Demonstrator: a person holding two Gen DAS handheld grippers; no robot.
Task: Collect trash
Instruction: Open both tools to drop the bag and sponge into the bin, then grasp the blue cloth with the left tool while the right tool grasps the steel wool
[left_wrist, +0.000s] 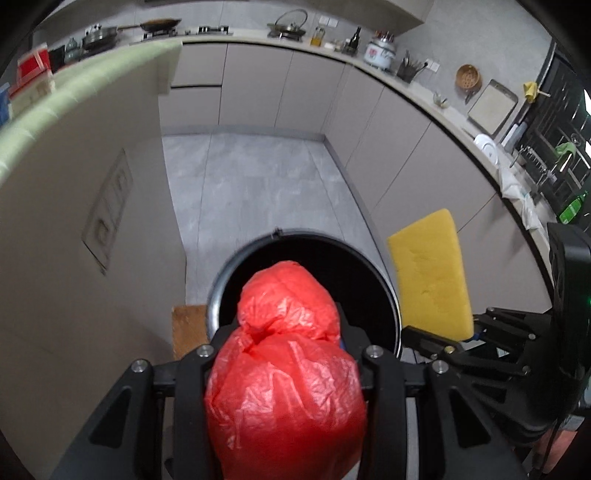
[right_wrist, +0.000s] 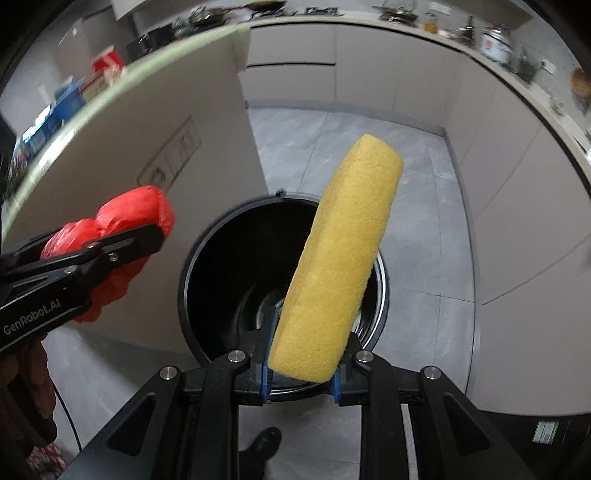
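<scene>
A crumpled red plastic bag (left_wrist: 288, 369) fills the jaws of my left gripper (left_wrist: 286, 332), which is shut on it. The bag hangs just over the near rim of a round black trash bin (left_wrist: 369, 273) standing on the floor. My right gripper (right_wrist: 310, 332) is shut on the lower end of a yellow sponge (right_wrist: 340, 258), which stands up over the bin's opening (right_wrist: 229, 280). In the left wrist view the sponge (left_wrist: 430, 277) and the right gripper (left_wrist: 461, 339) sit at the bin's right side. The right wrist view has the left gripper (right_wrist: 147, 236) and the red bag (right_wrist: 136, 210) left of the bin.
A tall beige panel with a socket plate (left_wrist: 107, 214) rises close on the left of the bin. Cabinets under a cluttered counter (left_wrist: 424, 96) curve round the back and right. A wooden board (left_wrist: 188, 328) lies beside the bin. Grey tile floor (left_wrist: 258, 184) stretches beyond. A shoe (right_wrist: 264, 443) shows below.
</scene>
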